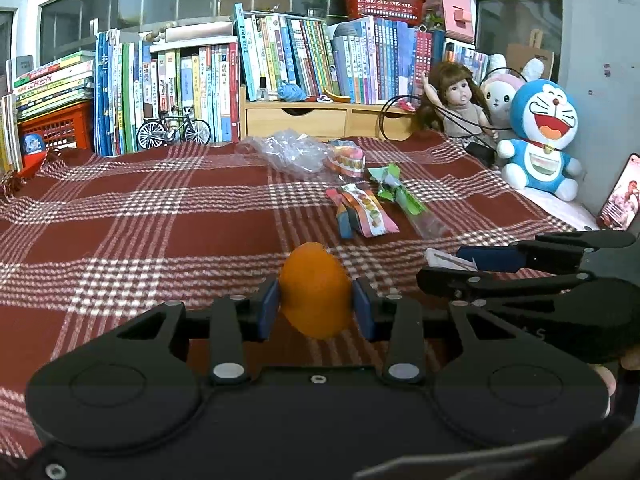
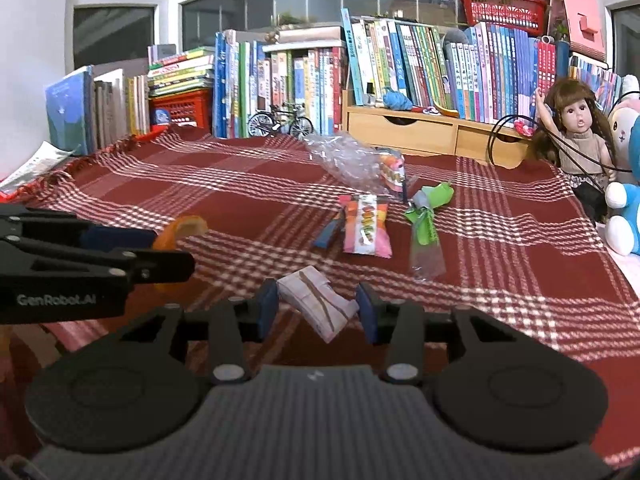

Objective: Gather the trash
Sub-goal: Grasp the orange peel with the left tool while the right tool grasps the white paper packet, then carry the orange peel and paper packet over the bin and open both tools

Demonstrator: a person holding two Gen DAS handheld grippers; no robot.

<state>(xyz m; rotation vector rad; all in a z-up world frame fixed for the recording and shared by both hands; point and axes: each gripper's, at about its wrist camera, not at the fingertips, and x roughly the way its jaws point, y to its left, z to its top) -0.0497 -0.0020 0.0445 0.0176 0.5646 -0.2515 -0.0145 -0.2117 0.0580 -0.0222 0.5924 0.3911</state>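
Clamped both: left gripper on orange peel, right gripper on folded paper wrapper. Wrapper pinched cornerwise — could slip. Snack packets waiting at twelve o'clock.

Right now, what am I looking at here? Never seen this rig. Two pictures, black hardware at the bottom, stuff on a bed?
No robot arm: a person holds two hand-held grippers, each with a fisheye camera looking along its fingers.

The left wrist view shows the left gripper shut on an orange peel, with the right gripper entering from the right. The right wrist view shows the right gripper shut on a crumpled white paper.

The surface is a red plaid blanket. Left on it: a clear plastic bag, a pink snack wrapper and a green wrapper. Books and toys stand behind.
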